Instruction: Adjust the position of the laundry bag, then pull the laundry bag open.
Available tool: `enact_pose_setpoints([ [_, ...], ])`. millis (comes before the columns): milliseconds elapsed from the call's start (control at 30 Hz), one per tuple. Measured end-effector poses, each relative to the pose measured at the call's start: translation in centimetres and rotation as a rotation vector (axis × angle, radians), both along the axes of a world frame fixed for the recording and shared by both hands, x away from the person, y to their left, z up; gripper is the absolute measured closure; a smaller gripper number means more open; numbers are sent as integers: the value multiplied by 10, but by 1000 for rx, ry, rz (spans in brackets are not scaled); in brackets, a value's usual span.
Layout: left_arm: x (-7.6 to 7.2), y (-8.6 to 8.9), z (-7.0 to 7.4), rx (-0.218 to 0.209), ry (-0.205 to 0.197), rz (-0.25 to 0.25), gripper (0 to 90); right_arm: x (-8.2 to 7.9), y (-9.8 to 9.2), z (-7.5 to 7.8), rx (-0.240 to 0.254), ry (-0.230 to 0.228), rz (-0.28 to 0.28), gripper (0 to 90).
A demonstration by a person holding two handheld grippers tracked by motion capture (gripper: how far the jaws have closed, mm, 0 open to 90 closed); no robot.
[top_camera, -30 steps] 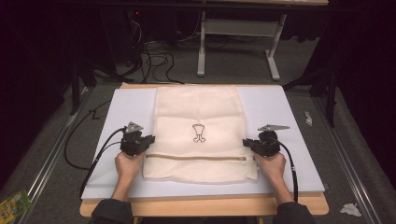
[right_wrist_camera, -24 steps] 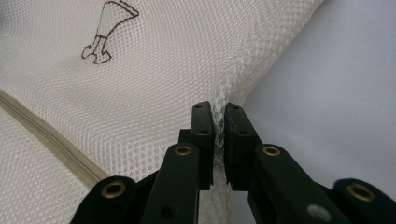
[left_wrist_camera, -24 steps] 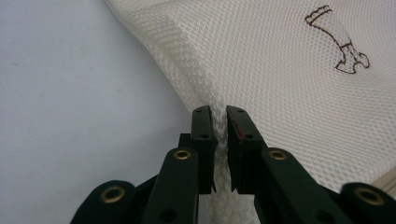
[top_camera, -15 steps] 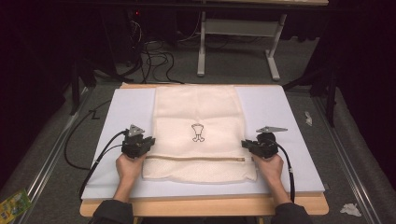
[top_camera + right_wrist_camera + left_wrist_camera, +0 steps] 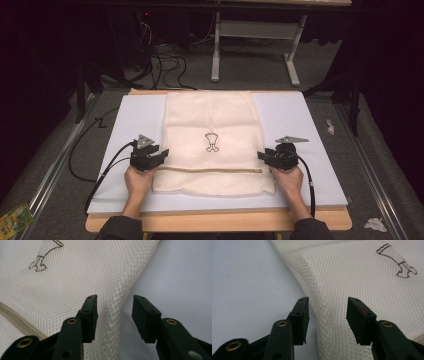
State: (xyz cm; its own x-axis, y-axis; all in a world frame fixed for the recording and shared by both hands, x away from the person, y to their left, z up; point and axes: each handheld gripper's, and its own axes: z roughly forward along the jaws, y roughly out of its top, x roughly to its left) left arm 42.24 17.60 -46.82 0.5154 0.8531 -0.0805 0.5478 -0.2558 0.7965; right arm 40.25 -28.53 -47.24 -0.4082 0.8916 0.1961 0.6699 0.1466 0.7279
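Evidently released: left tool (image 5: 161,155) and right tool (image 5: 263,156), jaws just opened, each straddle a side edge of the mesh laundry bag (image 5: 212,125), lying flat on the desk (image 5: 310,120). Spreading looks done; withdrawal remains.

The mesh bag's (image 5: 367,280) far end is cut off in both gripper views.

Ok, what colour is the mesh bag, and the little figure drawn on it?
Cream mesh bag; the outline figure is dark brown, clearest in the left gripper view.
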Motion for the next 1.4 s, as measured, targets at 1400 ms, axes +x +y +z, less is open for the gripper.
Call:
enact_pose_setpoints([
  [1400,-30,-98,4,-46,-64,-245,463,-6,1,2,52,105,5,444],
])
